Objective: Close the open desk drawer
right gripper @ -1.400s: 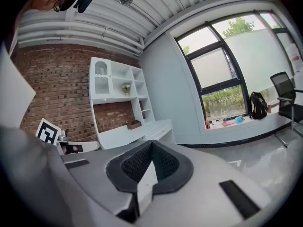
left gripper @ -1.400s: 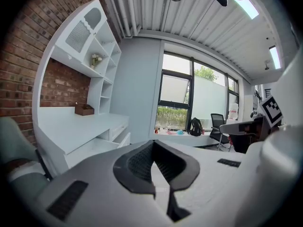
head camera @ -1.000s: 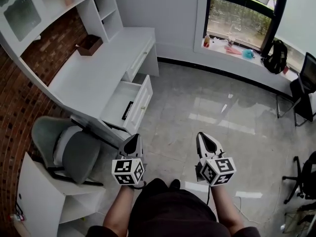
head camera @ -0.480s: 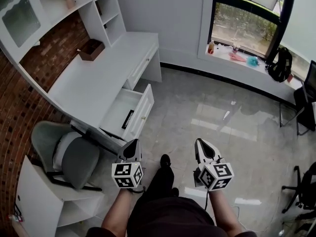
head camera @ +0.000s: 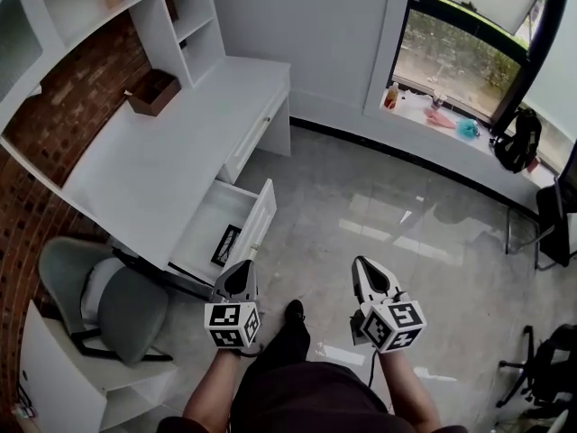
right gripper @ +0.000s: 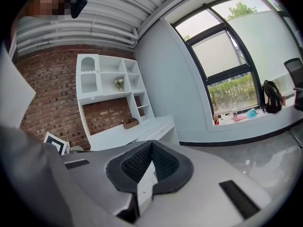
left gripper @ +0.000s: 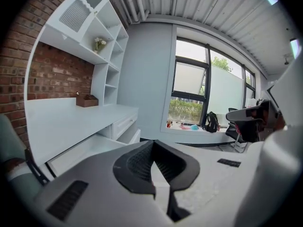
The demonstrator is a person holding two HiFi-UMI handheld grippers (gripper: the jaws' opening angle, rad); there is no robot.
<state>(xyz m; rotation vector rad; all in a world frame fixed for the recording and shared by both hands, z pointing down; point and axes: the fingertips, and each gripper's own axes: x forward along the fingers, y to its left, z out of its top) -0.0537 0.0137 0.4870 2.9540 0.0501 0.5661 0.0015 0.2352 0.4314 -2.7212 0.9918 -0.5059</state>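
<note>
The open drawer lies ahead of you and a little to your left, pulled out from under the white worktop. It is not yet pushed in at all, as far as I judge: the whole inside is visible, with a flat dark thing on its bottom. The front panel is the part that matters. Its long axis runs away from you, parallel to the edge of the worktop, and its outer face looks to your right, toward the open floor.

Your left gripper is clearly the nearer one. Its tip is near the close end of the front panel but does not touch it. Your right gripper is well apart from the drawer, over the floor. Both grippers are closed, the jaws together, and they carry nothing.

So the coming move, in my opinion, belongs to the left side: you need to bring the gripper forward along the panel, onto its outer face, and then push to the left, toward the brick wall. A push near the middle of the panel seems safer, because a push at the close end only could turn the drawer and make it stick.
</note>
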